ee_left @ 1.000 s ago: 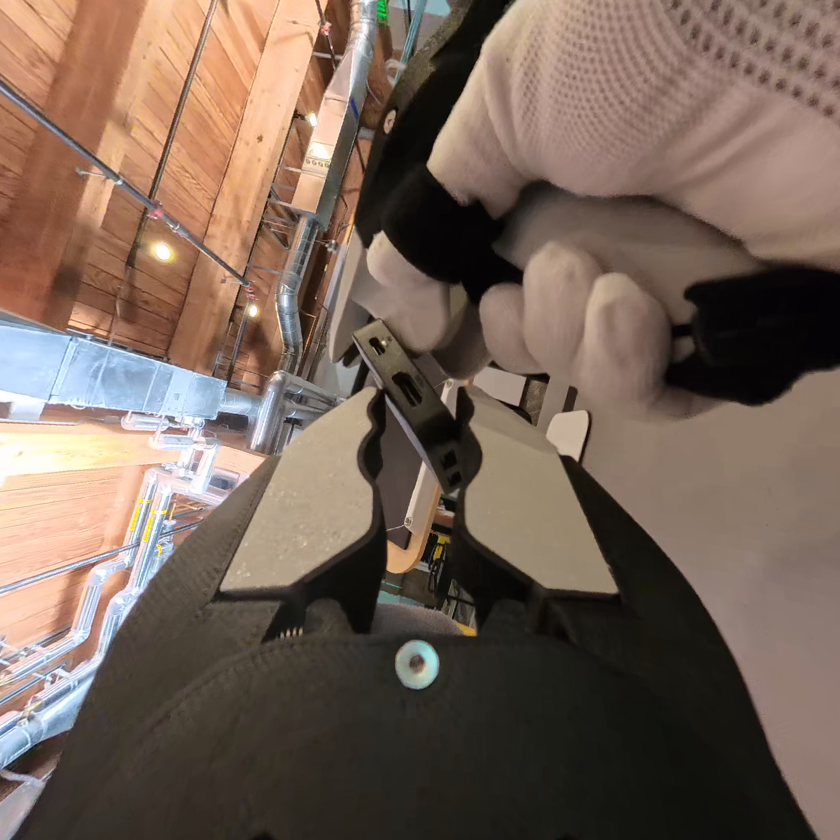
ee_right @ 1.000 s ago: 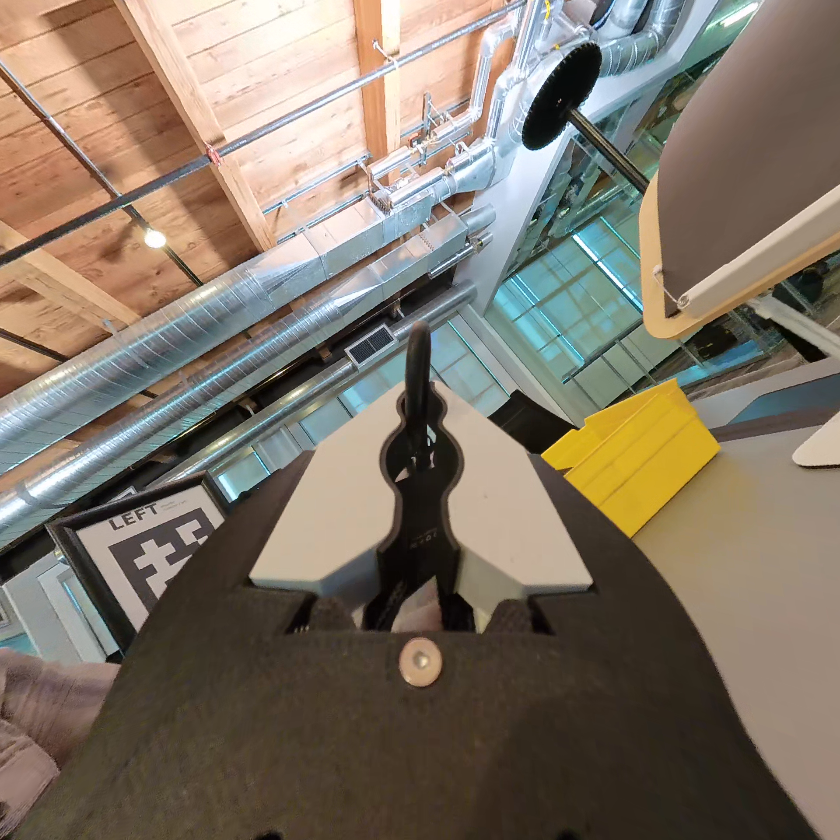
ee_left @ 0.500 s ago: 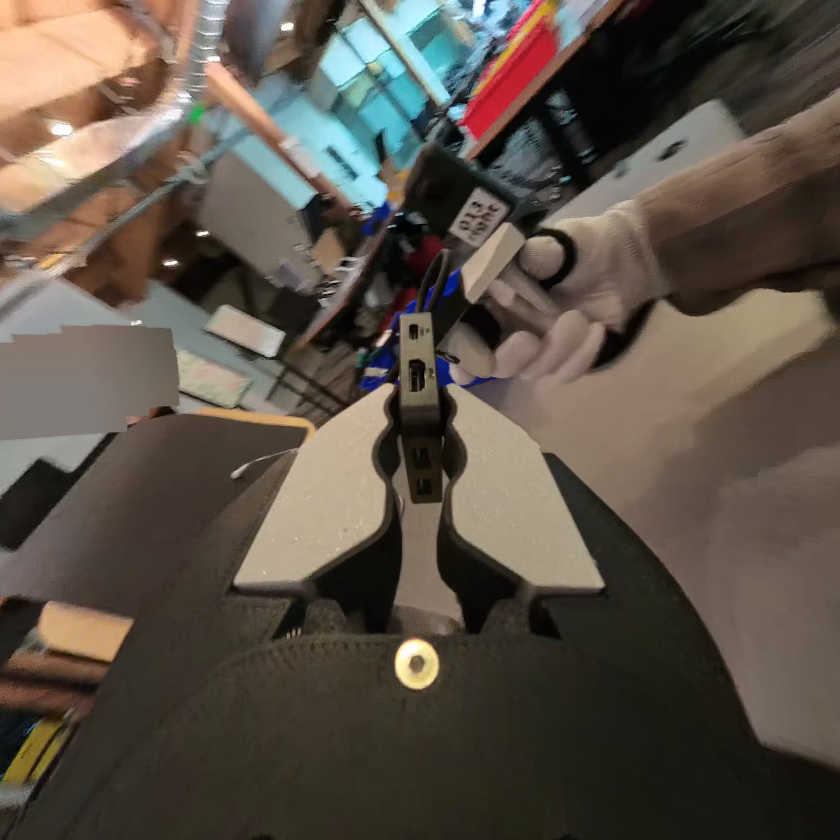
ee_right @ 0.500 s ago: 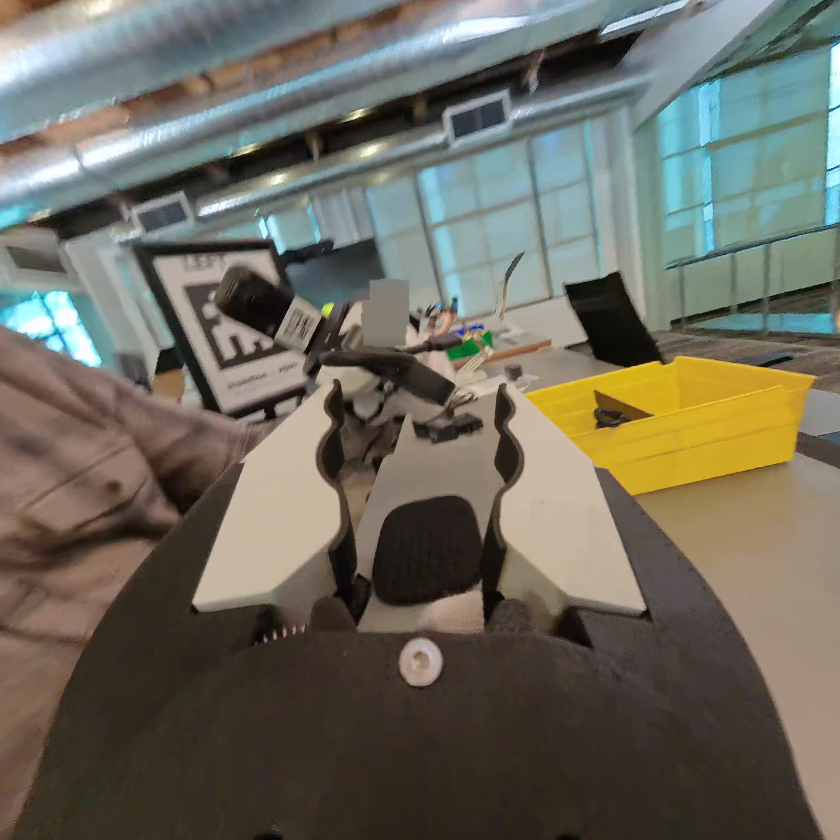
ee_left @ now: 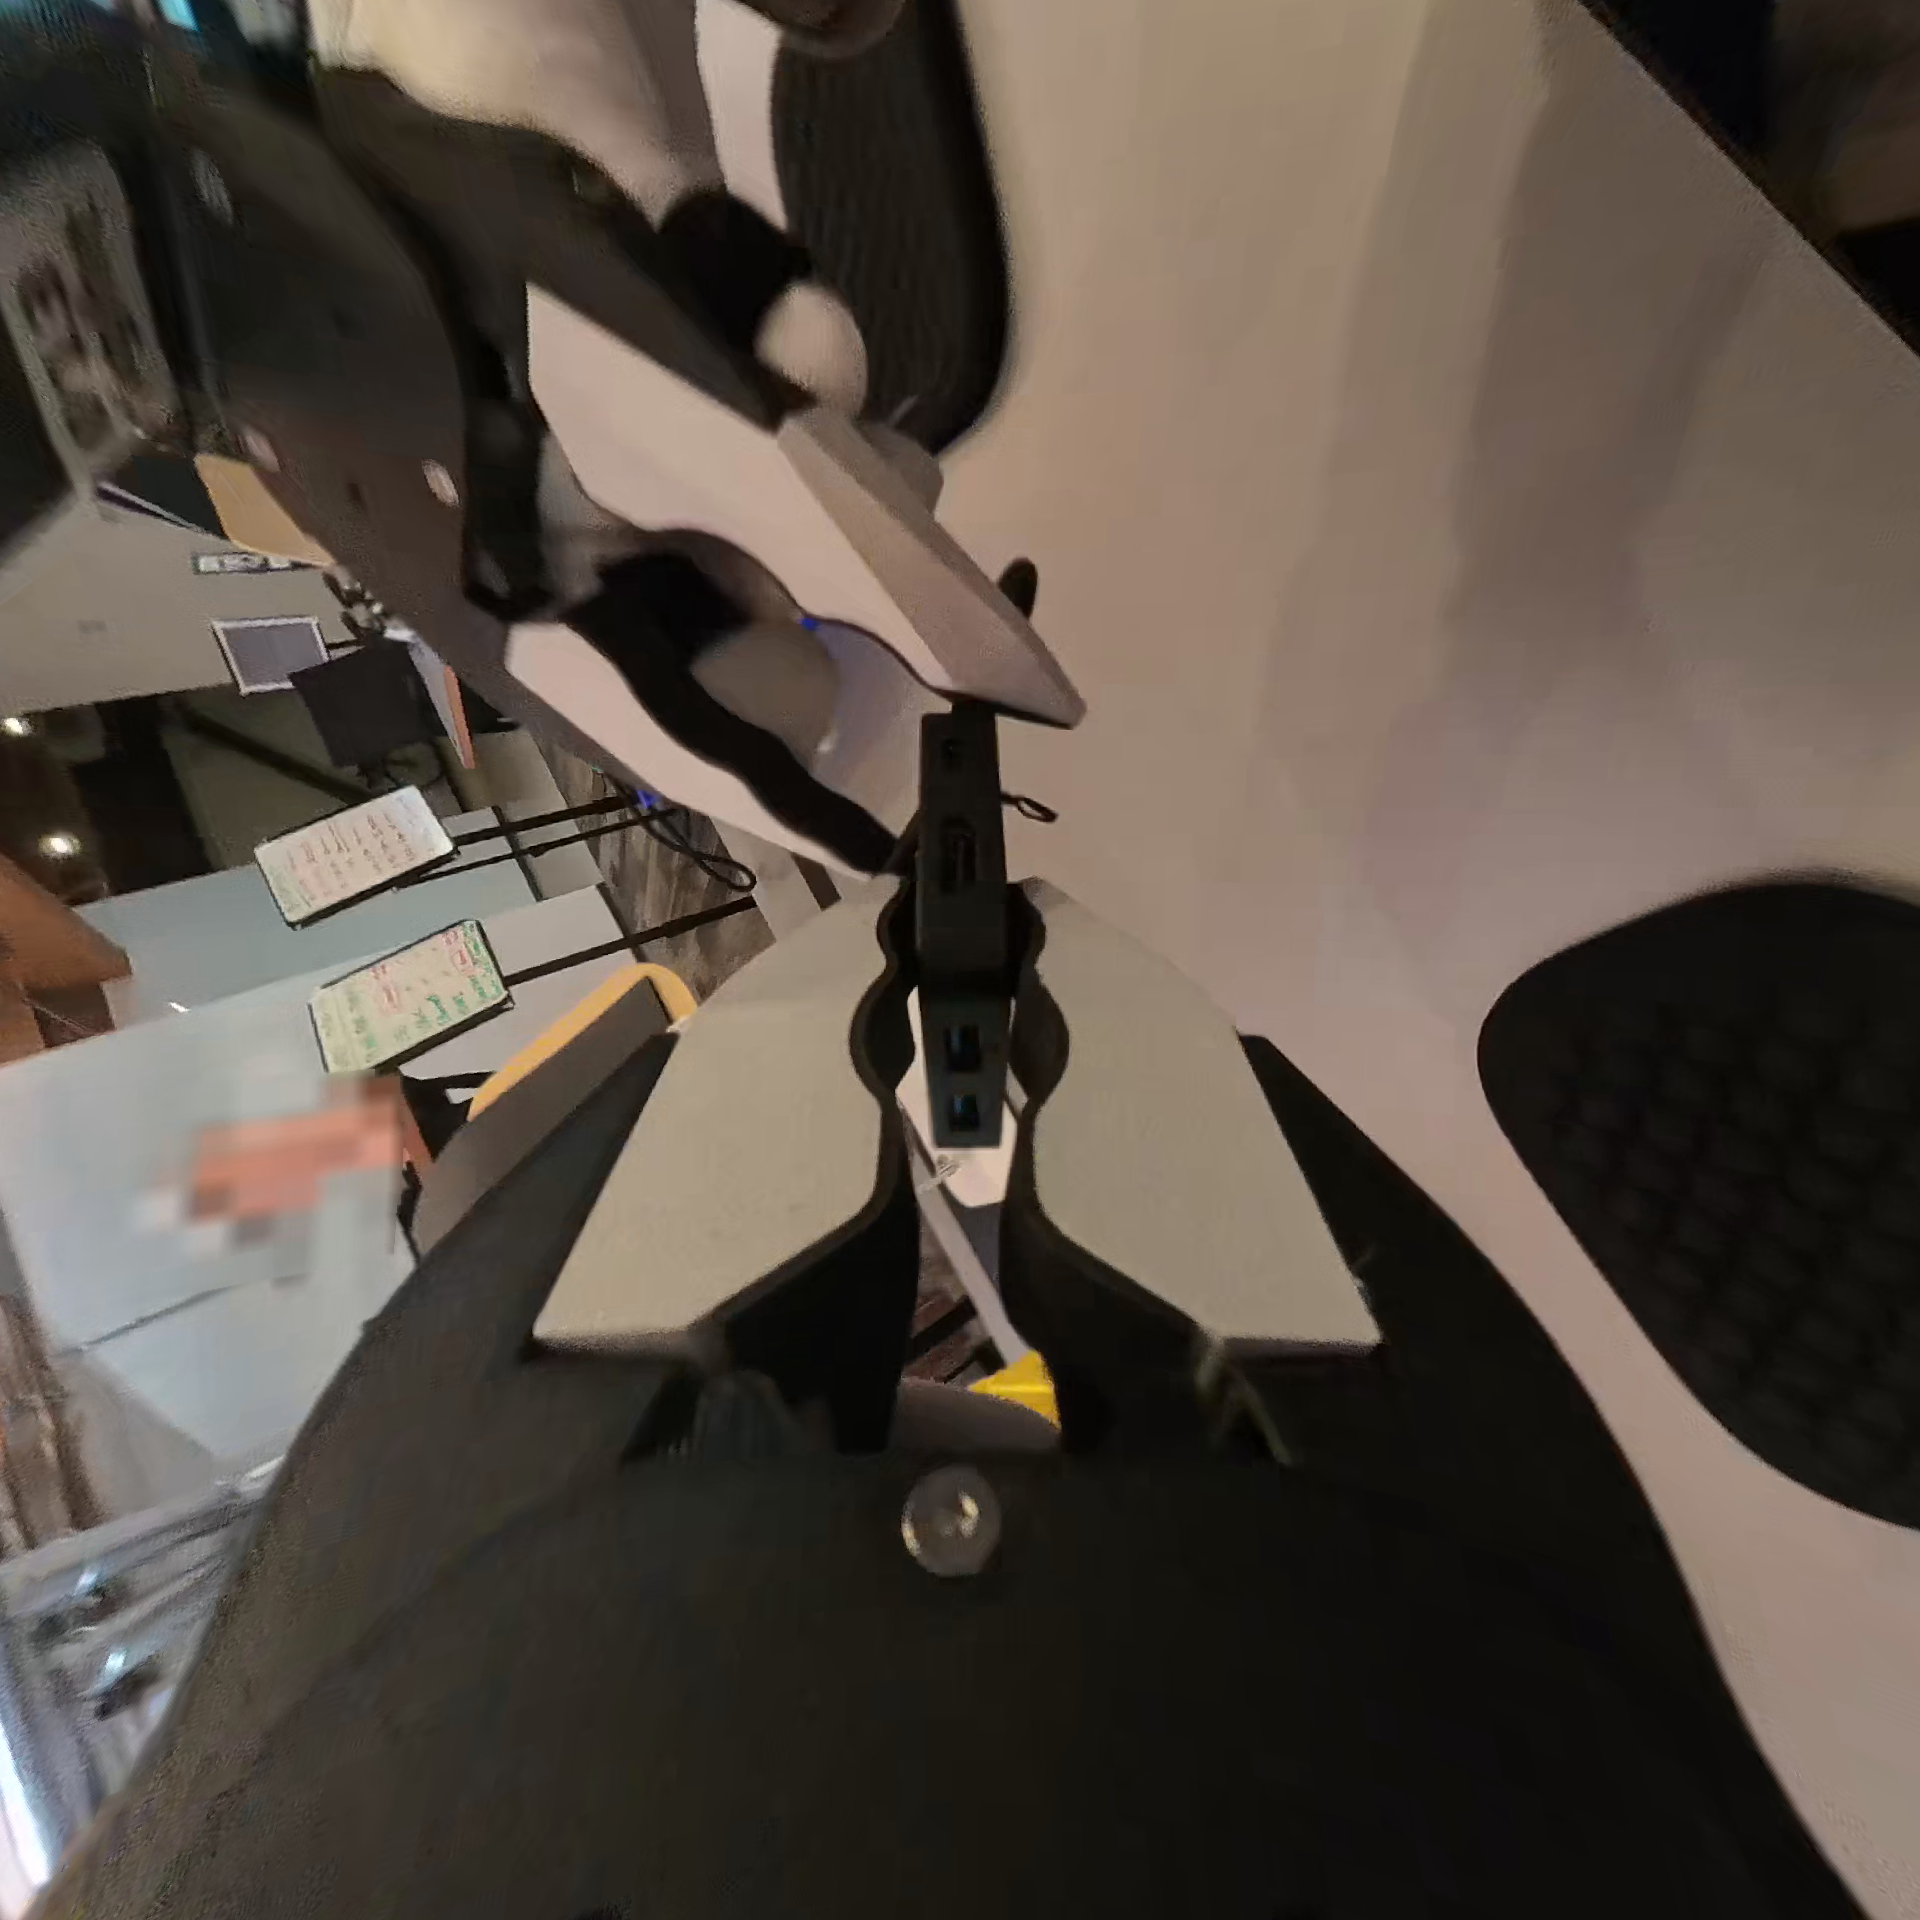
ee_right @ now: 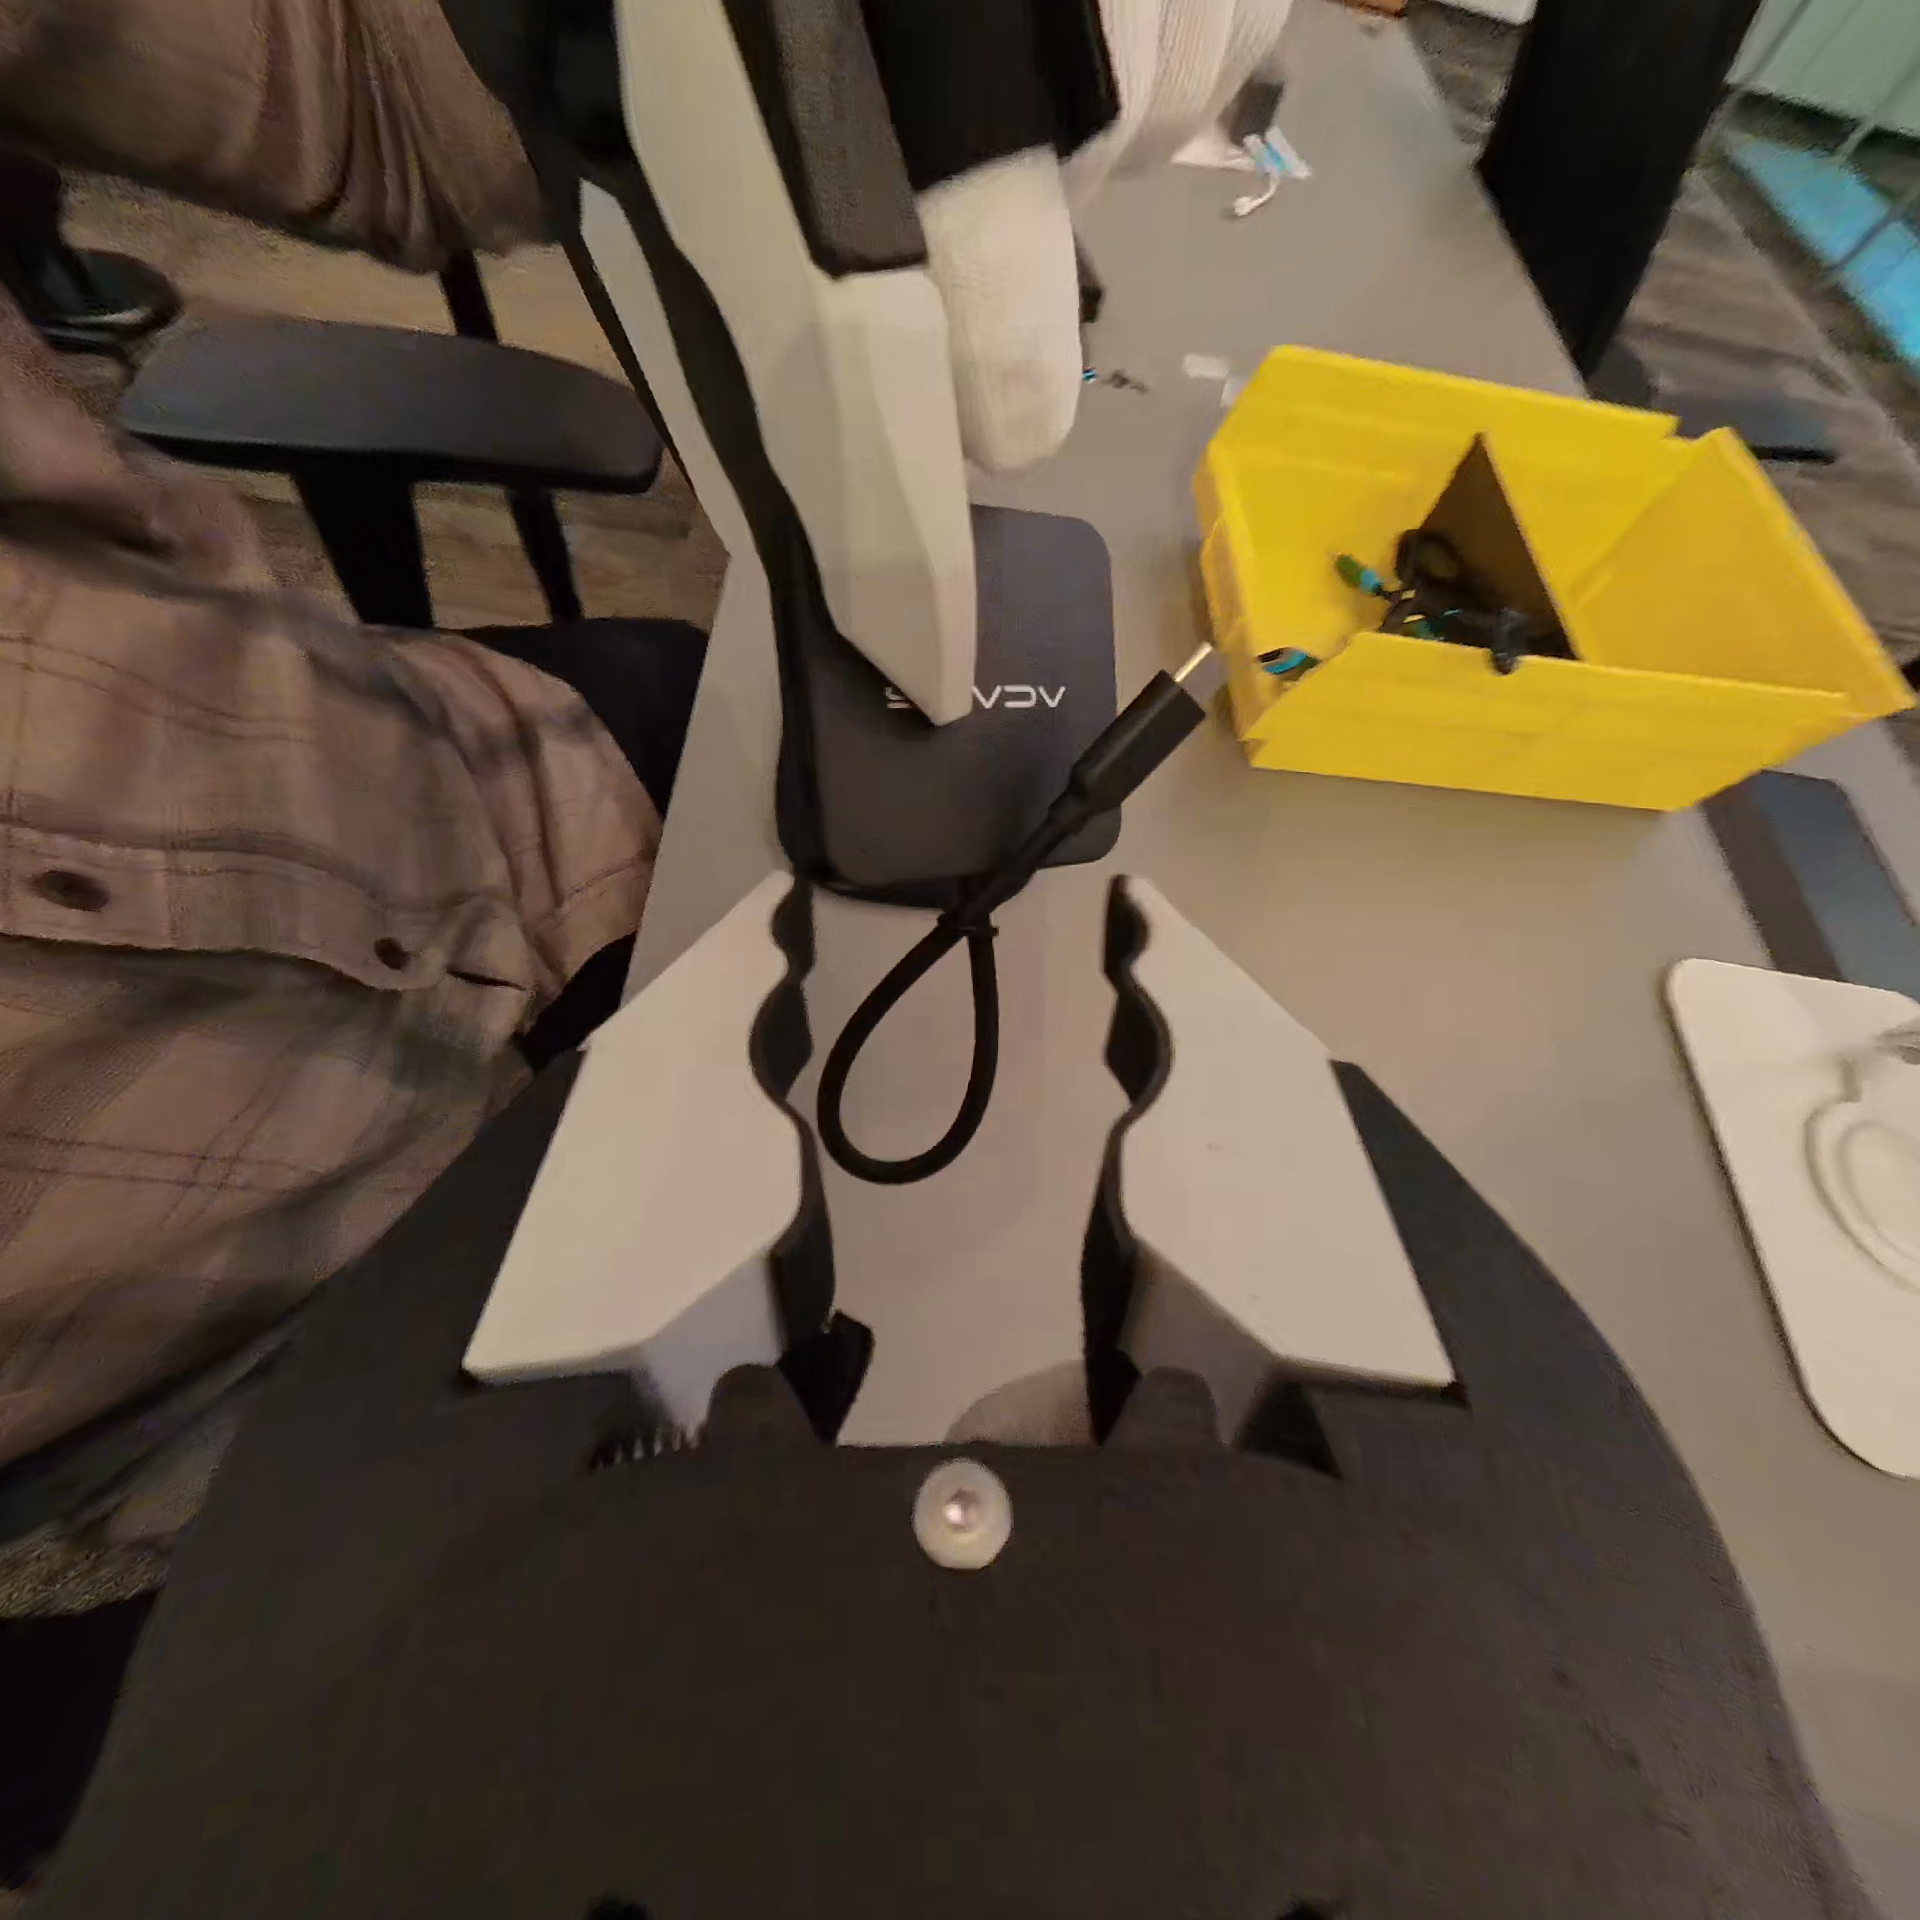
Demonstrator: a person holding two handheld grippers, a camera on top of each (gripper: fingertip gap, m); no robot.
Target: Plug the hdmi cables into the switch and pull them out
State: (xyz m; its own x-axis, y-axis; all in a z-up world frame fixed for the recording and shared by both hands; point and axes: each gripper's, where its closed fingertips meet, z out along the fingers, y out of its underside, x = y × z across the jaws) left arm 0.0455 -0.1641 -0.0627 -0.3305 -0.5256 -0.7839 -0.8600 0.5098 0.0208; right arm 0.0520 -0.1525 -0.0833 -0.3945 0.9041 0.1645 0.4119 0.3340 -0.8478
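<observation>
Both wrist cameras face each other closely, sharing the switch (ee_left: 961,914).

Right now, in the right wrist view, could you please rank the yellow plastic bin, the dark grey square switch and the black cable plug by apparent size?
1. Yellow plastic bin, largest.
2. Dark grey square switch, partly hidden by the left gripper.
3. Black cable plug, smallest.

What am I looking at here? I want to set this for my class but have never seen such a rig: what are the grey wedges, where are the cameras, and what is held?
A person holds a hand-operated gripper in each hand; each carries a camera looking along its two grey fingers. In the left wrist view, the left gripper is shut on a thin black switch, seen edge-on with its ports showing. In the right wrist view, the right gripper is open and empty above a grey table. The switch's short cable loops there, its plug free. A yellow bin stands beside it.
</observation>
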